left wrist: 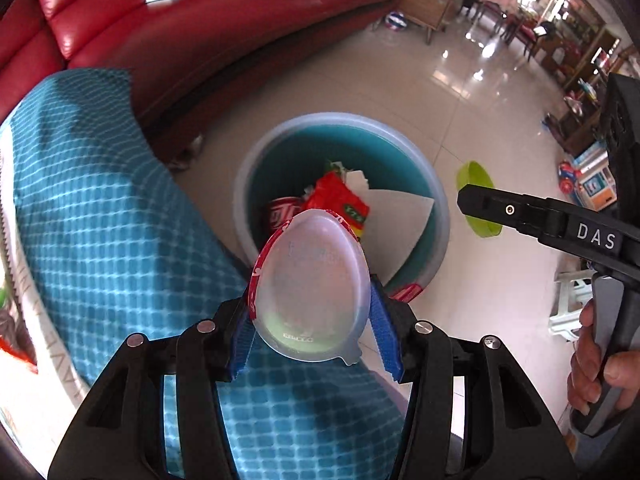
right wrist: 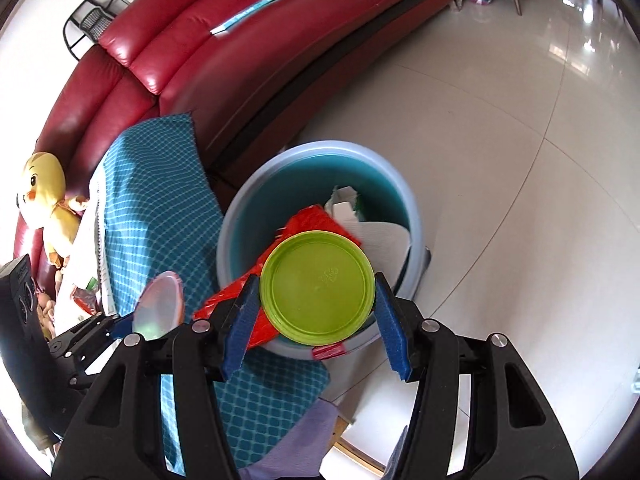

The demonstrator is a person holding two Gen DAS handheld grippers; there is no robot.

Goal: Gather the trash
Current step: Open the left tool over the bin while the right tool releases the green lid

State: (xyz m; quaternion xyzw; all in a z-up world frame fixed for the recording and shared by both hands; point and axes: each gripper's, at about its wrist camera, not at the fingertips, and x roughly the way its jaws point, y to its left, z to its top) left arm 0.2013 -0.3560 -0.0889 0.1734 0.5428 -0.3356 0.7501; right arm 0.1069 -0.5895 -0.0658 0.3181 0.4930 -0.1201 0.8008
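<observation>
Glossy floor tiles (right wrist: 500,160) surround the bin (right wrist: 248,184) at twelve o'clock; each gripper holds light, stiff plastic by its rim: left gripper (left wrist: 310,320) a clear lid (left wrist: 310,280), right gripper (right wrist: 316,312) a green lid (right wrist: 318,286).

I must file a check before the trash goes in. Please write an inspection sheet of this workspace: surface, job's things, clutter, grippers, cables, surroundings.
Surface: glossy pale tiled floor; a blue checked cloth hangs beside the bin.
Job's things: round bin with teal inside, already holding a red wrapper, a red can and white paper.
Clutter: yellow plush toy beside the red sofa; ball on the floor.
Grippers: left gripper grips a clear lidded cup; right gripper grips a green lid; both above the bin.
Cables: nothing seen.
Surroundings: wooden furniture and toys farther off.
</observation>
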